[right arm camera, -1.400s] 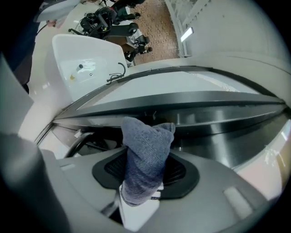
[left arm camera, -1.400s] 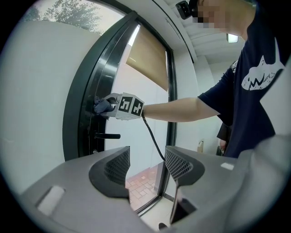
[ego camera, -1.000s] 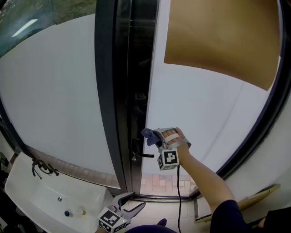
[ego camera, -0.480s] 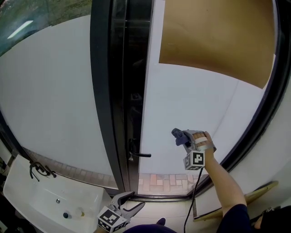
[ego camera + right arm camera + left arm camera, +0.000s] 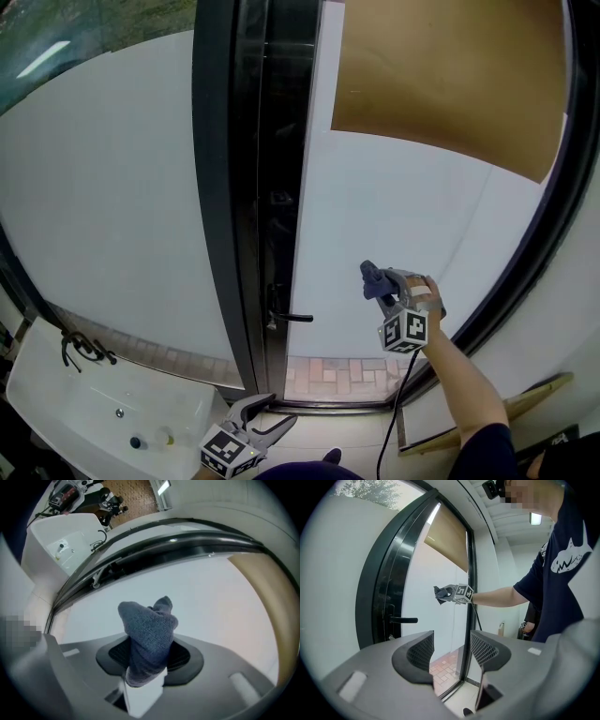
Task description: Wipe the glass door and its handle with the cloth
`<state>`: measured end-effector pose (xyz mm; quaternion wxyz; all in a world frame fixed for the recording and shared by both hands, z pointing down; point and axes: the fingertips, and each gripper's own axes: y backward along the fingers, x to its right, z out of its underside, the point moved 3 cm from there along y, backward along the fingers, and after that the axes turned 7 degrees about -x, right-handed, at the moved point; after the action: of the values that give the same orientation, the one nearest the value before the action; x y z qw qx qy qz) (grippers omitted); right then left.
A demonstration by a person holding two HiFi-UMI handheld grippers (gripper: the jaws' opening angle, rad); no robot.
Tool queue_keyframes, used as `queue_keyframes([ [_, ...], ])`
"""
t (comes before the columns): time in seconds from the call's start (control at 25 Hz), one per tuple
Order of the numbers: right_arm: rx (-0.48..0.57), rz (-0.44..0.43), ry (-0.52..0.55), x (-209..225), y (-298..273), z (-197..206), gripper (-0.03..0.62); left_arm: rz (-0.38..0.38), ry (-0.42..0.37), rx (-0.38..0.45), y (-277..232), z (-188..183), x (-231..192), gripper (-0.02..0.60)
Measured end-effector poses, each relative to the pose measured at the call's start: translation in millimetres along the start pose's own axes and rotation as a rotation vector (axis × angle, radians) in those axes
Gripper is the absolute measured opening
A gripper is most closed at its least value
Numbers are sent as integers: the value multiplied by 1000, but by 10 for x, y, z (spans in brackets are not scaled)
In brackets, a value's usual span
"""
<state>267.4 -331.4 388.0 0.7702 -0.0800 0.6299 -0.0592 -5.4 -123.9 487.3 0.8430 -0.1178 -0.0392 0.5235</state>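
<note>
Now the right claw (image 5: 386,289), clamped on the cloth (image 5: 372,278), is at the glass door (image 5: 403,206); the level handle (image 5: 292,319) lies left of it, slightly lower. The left claw (image 5: 267,419), jaws apart and empty, is farther.

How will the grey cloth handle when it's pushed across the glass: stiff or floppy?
Probably floppy: the cloth bunches and folds above the right tool clamping it. Likely light, since a small pinch holds it up. Its knitted-looking surface should drag rather than slip on the glass door.
</note>
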Motion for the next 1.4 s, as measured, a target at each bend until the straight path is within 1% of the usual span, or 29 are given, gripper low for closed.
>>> queue_keyframes([
  [0.16, 121, -18, 73, -119, -88, -807, 169, -14, 5, -2, 31, 17, 0, 241],
  [0.28, 184, -30, 105, -224, -249, -1298, 169, -22, 6, 3, 63, -16, 17, 241],
  [0.44, 208, -70, 151, -415, -502, -1646, 169, -42, 20, 11, 123, -49, 17, 241],
  [0.56, 194, -69, 182, -496, -608, -1709, 169, -66, 35, 4, 162, -7, -21, 241],
  [0.68, 168, -56, 195, -530, -624, -1597, 169, -80, 36, -5, 179, 80, -67, 241],
  [0.76, 149, -52, 215, -559, -613, -1458, 167, -74, 40, -9, 168, 99, -67, 241],
  [0.84, 124, -59, 235, -594, -589, -1260, 167, -61, 42, -11, 137, 91, -50, 241],
  [0.96, 63, -67, 257, -636, -570, -855, 167, -37, 34, -8, 75, 59, -22, 241],
  [1.16, -18, -52, 216, -484, -379, -241, 167, -10, 16, -6, -25, 28, 19, 241],
  [1.4, -159, -39, 159, -364, -229, 534, 167, 19, 8, -8, -56, -1, 90, 241],
])
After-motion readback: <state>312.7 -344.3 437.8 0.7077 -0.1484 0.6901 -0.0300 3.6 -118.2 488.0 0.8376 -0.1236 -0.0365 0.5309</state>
